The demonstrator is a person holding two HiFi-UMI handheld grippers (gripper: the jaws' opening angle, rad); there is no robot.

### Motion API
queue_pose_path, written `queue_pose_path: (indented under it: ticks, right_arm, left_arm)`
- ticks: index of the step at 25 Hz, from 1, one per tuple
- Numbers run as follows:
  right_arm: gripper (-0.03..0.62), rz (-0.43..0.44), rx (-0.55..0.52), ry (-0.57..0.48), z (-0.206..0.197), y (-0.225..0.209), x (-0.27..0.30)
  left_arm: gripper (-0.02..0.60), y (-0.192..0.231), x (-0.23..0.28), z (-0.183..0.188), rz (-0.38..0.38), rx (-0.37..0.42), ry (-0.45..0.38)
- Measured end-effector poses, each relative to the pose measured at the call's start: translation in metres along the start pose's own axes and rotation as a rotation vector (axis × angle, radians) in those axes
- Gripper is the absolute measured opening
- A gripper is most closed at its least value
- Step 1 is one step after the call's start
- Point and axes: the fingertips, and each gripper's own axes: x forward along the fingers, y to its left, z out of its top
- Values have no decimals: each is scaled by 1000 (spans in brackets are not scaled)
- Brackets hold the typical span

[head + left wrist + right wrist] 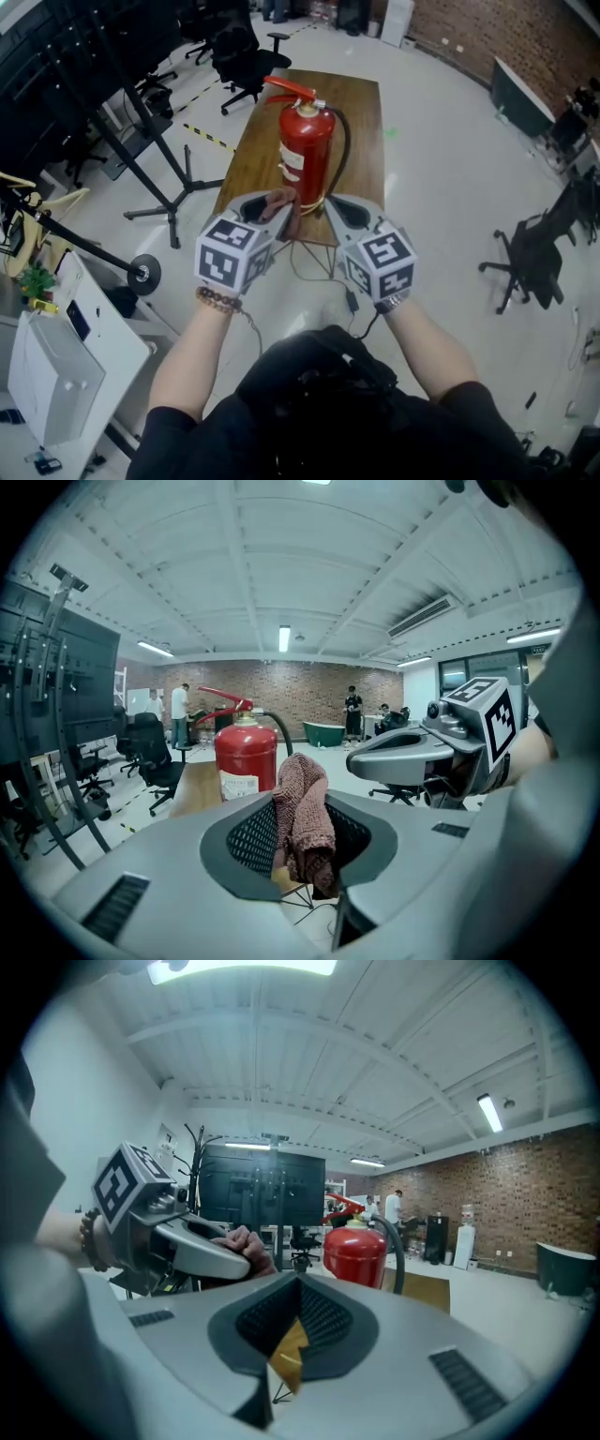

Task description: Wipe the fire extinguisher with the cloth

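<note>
- Gripping the cloth (305,808), the left gripper's (267,211) fingers were clamped on it, near the fire extinguisher (305,155).
- It stood upright on the surface (361,103); wiping seemingly hadn't begun.
- The right gripper's (342,214) fingers were closed together, empty.

The fire extinguisher (306,155) is a red cylinder standing upright near the front end of the wooden worktop (361,103). It has a pale label on its side, a red lever on top and a black hose arching down one side. The cloth (305,822) is a reddish-brown knitted rag, bunched into hanging folds and pinched in the left tongs (302,841), close in front of the extinguisher's base.
</note>
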Motion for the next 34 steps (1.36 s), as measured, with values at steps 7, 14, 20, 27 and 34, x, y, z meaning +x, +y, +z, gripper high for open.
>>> queue_pose_path:
  ticks: [7,14,20,27,34]
  right_arm:
    - [20,-20,15,4,-11,2,-15]
    - [18,-24,8,12,-19,13,-27]
    - [18,-27,13,9,-20,19,-34]
    - [18,-29,11,8,-22,25,-35]
    - [18,-29,8,7,-19,30,-34]
  left_arm:
    - [94,-23,1,-9,33,43,21]
    - [94,-34,-2,-14,55,50,27]
    - [94,-38,-7,-18,66,52,31]
    - [94,-37,-12,-25,74,49,37]
    - [94,-34,-17,-24,77,52,35]
